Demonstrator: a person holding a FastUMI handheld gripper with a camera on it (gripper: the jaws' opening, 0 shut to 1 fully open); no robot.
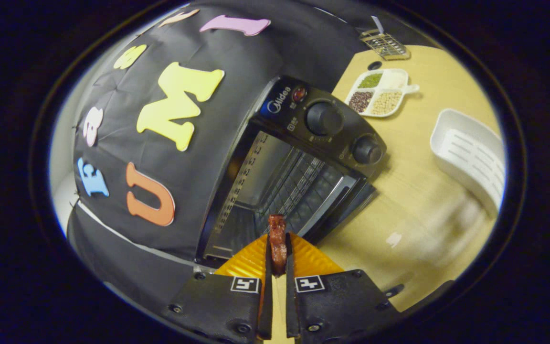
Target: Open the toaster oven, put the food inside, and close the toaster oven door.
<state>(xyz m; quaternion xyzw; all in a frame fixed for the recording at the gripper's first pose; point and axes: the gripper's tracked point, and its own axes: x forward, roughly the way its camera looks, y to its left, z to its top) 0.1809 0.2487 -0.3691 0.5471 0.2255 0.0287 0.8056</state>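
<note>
A black toaster oven (313, 138) stands on the wooden table, tilted in this view, with two knobs on its panel. Its door hangs open and the wire rack (299, 186) inside shows. My gripper (278, 248) is shut on a thin reddish-brown strip of food (277, 241), which sticks out past the fingertips. The strip's end sits just in front of the oven's opening, over the lowered door.
A white divided dish (380, 93) with grains lies on the table beyond the oven. A white slotted basket (470, 155) stands to the right. A small wire rack (385, 45) rests at the far table edge. Bare wooden table (413, 210) lies right of the oven.
</note>
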